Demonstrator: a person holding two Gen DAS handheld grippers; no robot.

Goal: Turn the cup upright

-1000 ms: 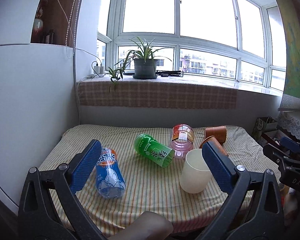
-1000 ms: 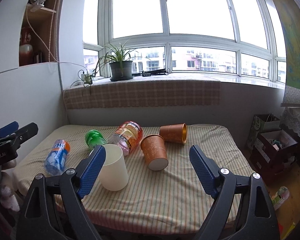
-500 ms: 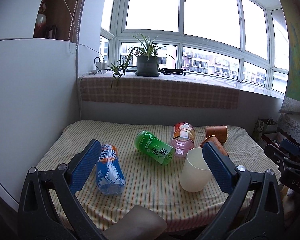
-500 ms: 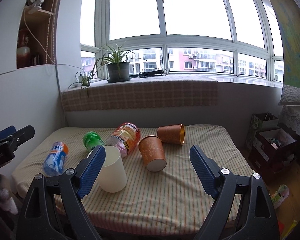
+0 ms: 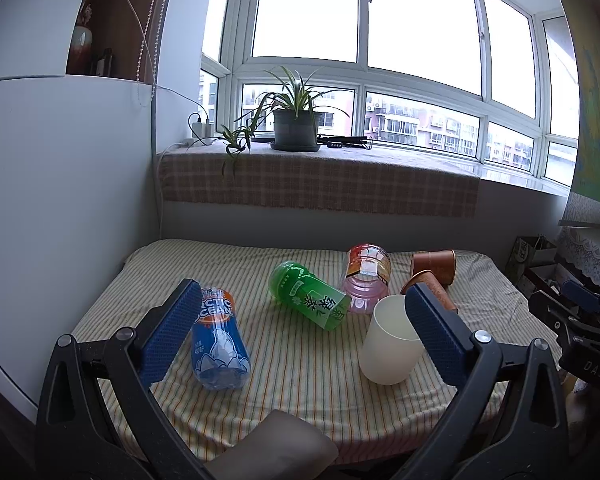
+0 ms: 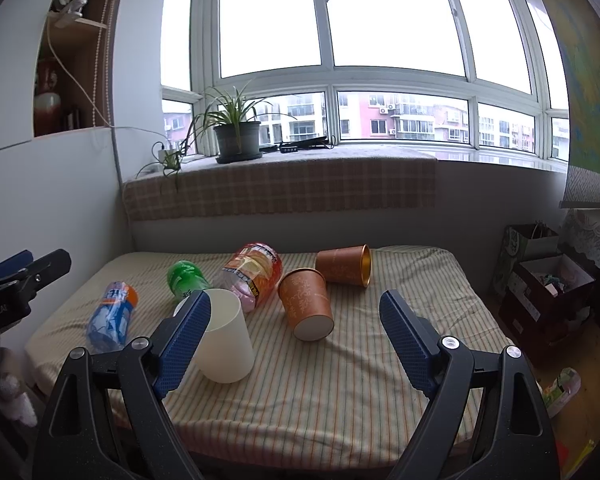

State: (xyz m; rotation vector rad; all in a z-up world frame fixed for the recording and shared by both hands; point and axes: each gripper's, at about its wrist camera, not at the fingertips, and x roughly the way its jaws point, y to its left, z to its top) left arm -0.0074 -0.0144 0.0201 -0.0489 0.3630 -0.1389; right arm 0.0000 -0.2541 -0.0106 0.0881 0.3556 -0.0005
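A cream cup [image 5: 386, 346] [image 6: 226, 338] stands upright near the front of the striped table. Two brown paper cups lie on their sides behind it: the nearer one [image 6: 305, 302] [image 5: 434, 290] shows its white base, the farther one [image 6: 344, 265] [image 5: 434, 266] shows a gold inside. My left gripper [image 5: 304, 328] is open and empty, held back above the table's front edge. My right gripper [image 6: 296, 328] is open and empty, also held back; the nearer brown cup sits between its fingers in view.
A blue bottle [image 5: 218, 340], a green bottle [image 5: 308, 300] and a pink bottle [image 5: 366, 282] lie on the table [image 6: 340, 392]. A wall stands left. A windowsill with a potted plant [image 6: 236, 136] is behind. Boxes [image 6: 548, 292] sit on the floor to the right.
Both grippers have drifted slightly back and up, so the table looks a little lower and farther. Nothing on the table has moved.
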